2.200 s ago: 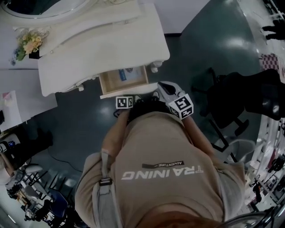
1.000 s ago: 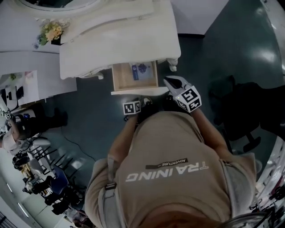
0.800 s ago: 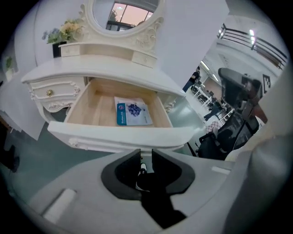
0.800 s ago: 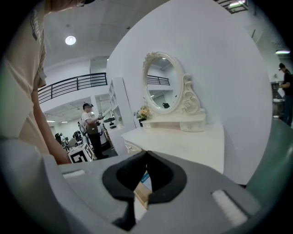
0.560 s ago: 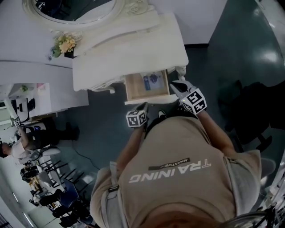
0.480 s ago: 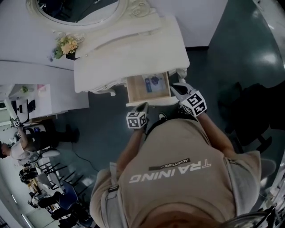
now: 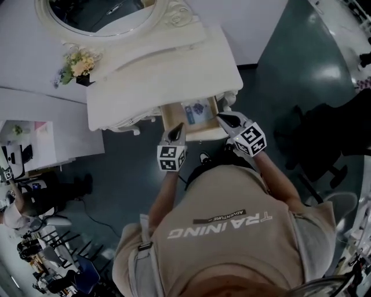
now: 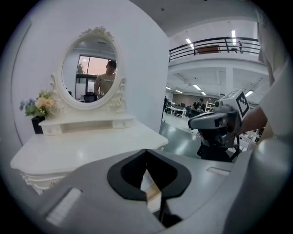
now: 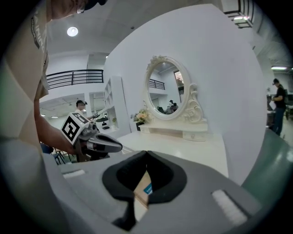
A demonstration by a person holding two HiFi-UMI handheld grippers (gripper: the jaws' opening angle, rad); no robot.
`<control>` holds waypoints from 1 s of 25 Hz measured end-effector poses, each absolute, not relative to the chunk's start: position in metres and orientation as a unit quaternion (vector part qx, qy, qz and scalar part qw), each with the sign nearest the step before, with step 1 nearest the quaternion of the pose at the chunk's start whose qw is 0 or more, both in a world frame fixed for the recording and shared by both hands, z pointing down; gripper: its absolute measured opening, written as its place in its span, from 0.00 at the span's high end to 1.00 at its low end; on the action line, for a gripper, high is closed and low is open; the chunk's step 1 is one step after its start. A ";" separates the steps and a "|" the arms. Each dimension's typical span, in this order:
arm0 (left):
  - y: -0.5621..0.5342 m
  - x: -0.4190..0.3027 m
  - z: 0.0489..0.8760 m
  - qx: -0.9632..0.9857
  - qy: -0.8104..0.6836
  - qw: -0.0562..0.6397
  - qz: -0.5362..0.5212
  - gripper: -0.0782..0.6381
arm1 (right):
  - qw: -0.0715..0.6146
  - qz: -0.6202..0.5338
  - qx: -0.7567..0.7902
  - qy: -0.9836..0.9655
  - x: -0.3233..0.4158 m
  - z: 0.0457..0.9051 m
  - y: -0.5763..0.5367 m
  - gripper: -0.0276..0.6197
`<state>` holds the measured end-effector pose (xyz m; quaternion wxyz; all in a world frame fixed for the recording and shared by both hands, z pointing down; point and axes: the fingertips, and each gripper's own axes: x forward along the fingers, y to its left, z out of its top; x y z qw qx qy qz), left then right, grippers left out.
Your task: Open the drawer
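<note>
The white vanity counter [image 7: 162,72] fills the top of your head view, with its oval mirror [image 7: 98,14] standing at the back against the wall. Under the right part of the counter's front edge, the wooden drawer [image 7: 171,113] stands pulled out toward you, open.

Your right gripper [image 7: 222,117] sits over the drawer's near right corner, angled toward the left. Its 2 jaws are pressed together tip to tip with nothing between them. Your left gripper [image 7: 178,127] is over the drawer's near left corner. Its jaws are likewise closed and empty. In each gripper view, only a slice of the drawer's wood shows through the gap behind the tips.

A small bunch of flowers [image 7: 75,62] in a dark pot stands left of the mirror. Inside the drawer, 1 small blue-printed packet [image 7: 196,108] lies flat.
</note>
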<state>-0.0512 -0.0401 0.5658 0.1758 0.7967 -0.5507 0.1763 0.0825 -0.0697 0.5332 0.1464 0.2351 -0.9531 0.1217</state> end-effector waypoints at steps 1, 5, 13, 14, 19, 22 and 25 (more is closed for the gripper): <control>-0.044 -0.056 0.560 0.799 -0.553 0.164 0.170 0.88 | 0.147 0.121 0.244 -0.951 0.081 0.531 -0.068 0.95; -0.063 -0.074 0.534 0.807 -0.559 0.122 0.143 0.88 | 0.125 0.141 0.284 -0.940 0.080 0.520 -0.075 0.95; -0.068 -0.069 0.440 0.801 -0.590 0.026 0.092 0.88 | 0.067 0.078 0.335 -0.937 0.102 0.440 -0.091 0.95; -0.067 -0.068 0.430 0.799 -0.595 0.016 0.091 0.88 | 0.063 0.068 0.334 -0.938 0.102 0.432 -0.092 0.95; -0.062 -0.061 0.397 0.796 -0.598 -0.018 0.090 0.88 | 0.058 0.017 0.330 -0.942 0.096 0.401 -0.091 0.95; -0.063 -0.057 0.381 0.795 -0.600 -0.038 0.086 0.88 | 0.051 0.001 0.320 -0.946 0.095 0.388 -0.091 0.95; -0.059 -0.055 0.371 0.789 -0.606 -0.045 0.087 0.88 | 0.047 0.000 0.316 -0.948 0.096 0.381 -0.090 0.95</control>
